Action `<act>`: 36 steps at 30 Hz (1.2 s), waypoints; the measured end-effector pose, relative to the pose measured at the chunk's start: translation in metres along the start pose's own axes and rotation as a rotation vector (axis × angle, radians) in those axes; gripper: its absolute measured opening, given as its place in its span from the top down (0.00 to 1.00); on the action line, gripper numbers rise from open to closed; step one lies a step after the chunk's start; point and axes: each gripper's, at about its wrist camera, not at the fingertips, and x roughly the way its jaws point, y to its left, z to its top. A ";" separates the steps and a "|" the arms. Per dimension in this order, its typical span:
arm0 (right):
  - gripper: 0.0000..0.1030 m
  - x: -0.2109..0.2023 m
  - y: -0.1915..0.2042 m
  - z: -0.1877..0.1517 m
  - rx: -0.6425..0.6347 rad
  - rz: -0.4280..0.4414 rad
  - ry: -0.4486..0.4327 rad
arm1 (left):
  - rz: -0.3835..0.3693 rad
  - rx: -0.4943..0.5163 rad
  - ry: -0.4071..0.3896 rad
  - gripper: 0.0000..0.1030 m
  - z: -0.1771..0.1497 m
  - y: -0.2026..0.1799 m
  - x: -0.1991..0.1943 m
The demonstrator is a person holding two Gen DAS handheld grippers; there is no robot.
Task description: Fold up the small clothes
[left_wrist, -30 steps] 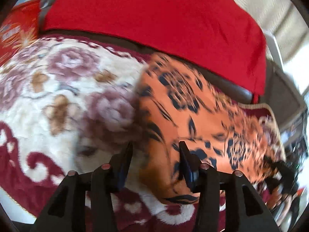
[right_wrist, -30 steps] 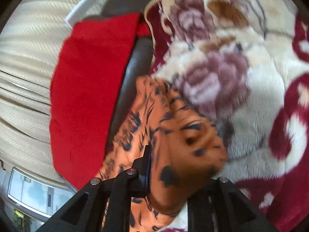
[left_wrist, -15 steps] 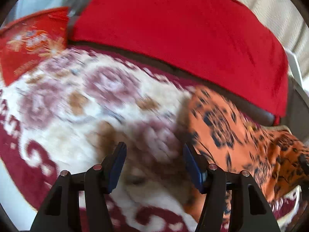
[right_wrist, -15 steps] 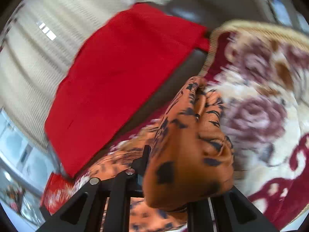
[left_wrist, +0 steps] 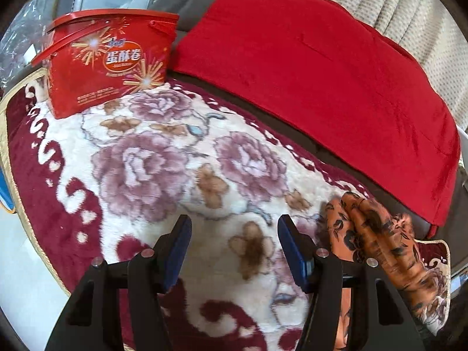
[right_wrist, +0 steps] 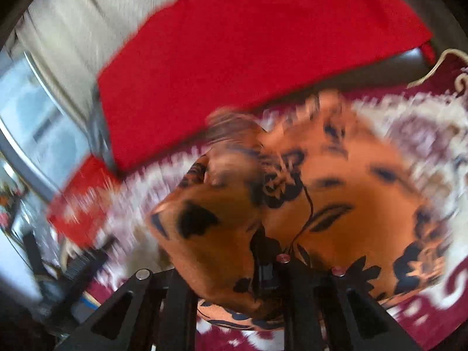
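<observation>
The small garment is orange cloth with a black flower print point(right_wrist: 336, 193). My right gripper point(right_wrist: 251, 266) is shut on a bunched fold of it and holds that fold up over the rest of the cloth; the fingertips are hidden in the fabric and the view is blurred by motion. In the left wrist view the same orange garment point(left_wrist: 377, 234) hangs at the right edge, beside my left gripper point(left_wrist: 234, 248). The left gripper is open and empty, its blue pads above the floral blanket point(left_wrist: 163, 169).
A red cushion point(left_wrist: 316, 58) lies along the dark sofa back behind the blanket. A red snack box with a handle point(left_wrist: 108, 61) stands at the blanket's far left corner; it also shows blurred in the right wrist view point(right_wrist: 82, 204). White floor lies left of the blanket.
My left gripper has let go of the orange garment and swung left over the blanket, bringing the red box into view. My right gripper has lifted and turned with the cloth.
</observation>
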 end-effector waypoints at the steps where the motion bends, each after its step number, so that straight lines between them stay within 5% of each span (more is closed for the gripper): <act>1: 0.79 0.009 0.006 -0.009 -0.025 -0.029 0.024 | 0.004 0.001 -0.002 0.40 0.000 0.002 0.000; 4: 0.67 0.006 0.016 -0.017 -0.101 -0.036 0.001 | -0.011 0.005 0.001 0.40 0.000 0.001 0.000; 6: 0.21 0.000 0.019 -0.018 -0.125 0.049 0.036 | -0.017 0.017 -0.002 0.40 0.000 -0.004 -0.001; 7: 0.17 -0.005 0.019 -0.019 -0.133 0.173 0.075 | -0.027 0.020 -0.008 0.40 0.000 -0.007 -0.002; 12: 0.18 -0.041 -0.012 -0.028 -0.073 0.485 0.137 | -0.093 0.076 -0.046 0.40 -0.004 -0.030 -0.009; 14: 0.19 -0.061 -0.037 -0.019 -0.014 0.550 0.076 | -0.149 0.117 -0.050 0.40 -0.009 -0.045 -0.012; 16: 0.29 -0.084 -0.060 -0.011 0.015 0.519 -0.020 | -0.201 0.185 -0.051 0.39 -0.018 -0.067 -0.014; 18: 0.48 -0.093 -0.085 0.005 0.055 0.389 -0.101 | -0.246 0.234 -0.048 0.39 -0.026 -0.088 -0.015; 20: 0.67 -0.089 -0.100 0.013 0.089 0.327 -0.106 | -0.280 0.280 -0.049 0.39 -0.034 -0.109 -0.015; 23: 0.67 -0.059 -0.114 0.013 0.146 0.264 -0.038 | -0.263 0.349 -0.041 0.36 -0.049 -0.137 -0.007; 26: 0.68 -0.009 -0.116 -0.010 0.182 0.225 0.151 | -0.154 0.390 0.060 0.36 -0.065 -0.144 0.021; 30: 0.69 -0.009 -0.089 -0.022 0.046 0.171 0.166 | -0.083 0.357 0.140 0.30 -0.076 -0.126 0.045; 32: 0.68 -0.013 -0.080 -0.008 0.029 0.184 0.186 | -0.080 0.367 0.136 0.27 -0.077 -0.122 0.044; 36: 0.69 -0.019 -0.059 0.043 0.008 0.184 0.078 | -0.068 0.391 0.122 0.27 -0.083 -0.120 0.044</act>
